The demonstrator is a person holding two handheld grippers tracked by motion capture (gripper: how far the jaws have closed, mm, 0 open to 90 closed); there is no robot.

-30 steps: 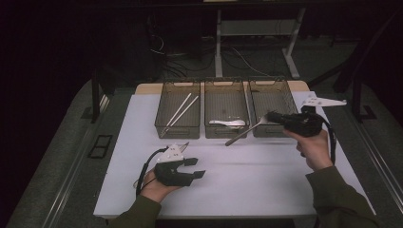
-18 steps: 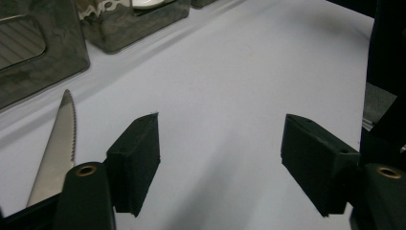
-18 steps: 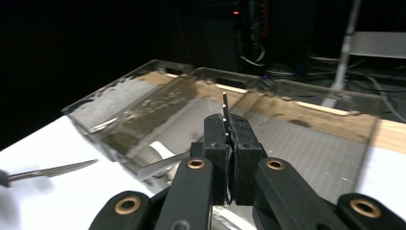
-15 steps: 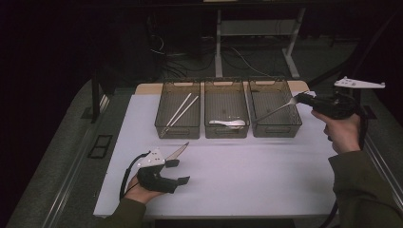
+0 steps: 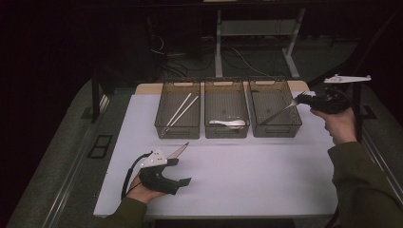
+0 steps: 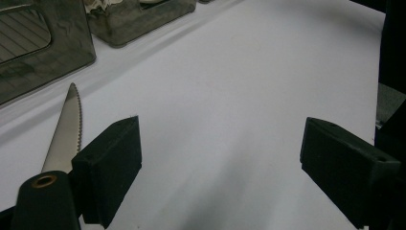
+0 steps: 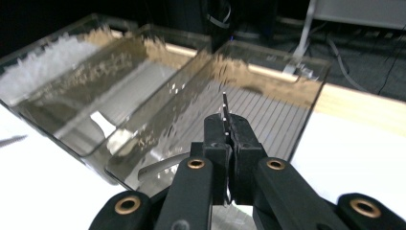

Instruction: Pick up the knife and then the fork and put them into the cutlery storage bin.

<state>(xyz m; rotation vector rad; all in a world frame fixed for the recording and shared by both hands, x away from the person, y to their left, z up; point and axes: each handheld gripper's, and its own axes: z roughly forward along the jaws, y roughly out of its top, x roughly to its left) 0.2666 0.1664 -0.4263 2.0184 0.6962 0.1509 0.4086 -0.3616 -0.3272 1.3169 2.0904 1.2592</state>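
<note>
My right gripper [image 5: 305, 99] is at the right bin [image 5: 276, 133], shut on one end of a slim metal utensil [image 5: 278, 113]. The utensil slants down into that bin. In the right gripper view the jaws [image 7: 230, 129] pinch its thin end above the bin's ribbed floor [image 7: 268, 110]. My left gripper [image 5: 181, 171] rests low at the table's near left. Its jaws have just been opening and now stand wide apart [image 6: 225, 158], with nothing between them. A serrated knife [image 5: 177, 151] lies flat on the white table, just outside the left jaw [image 6: 67, 127].
Three clear bins stand in a row at the table's far side. The left bin [image 5: 177, 130] holds two chopsticks [image 5: 181, 110]. The middle bin [image 5: 226, 132] holds a white spoon [image 5: 228, 123]. White tabletop [image 5: 256, 171] stretches between the hands.
My right hand carried the utensil to the right and farther back, from in front of the bins to the right bin. My left gripper's jaws opened wider and the knife now lies beside them.
</note>
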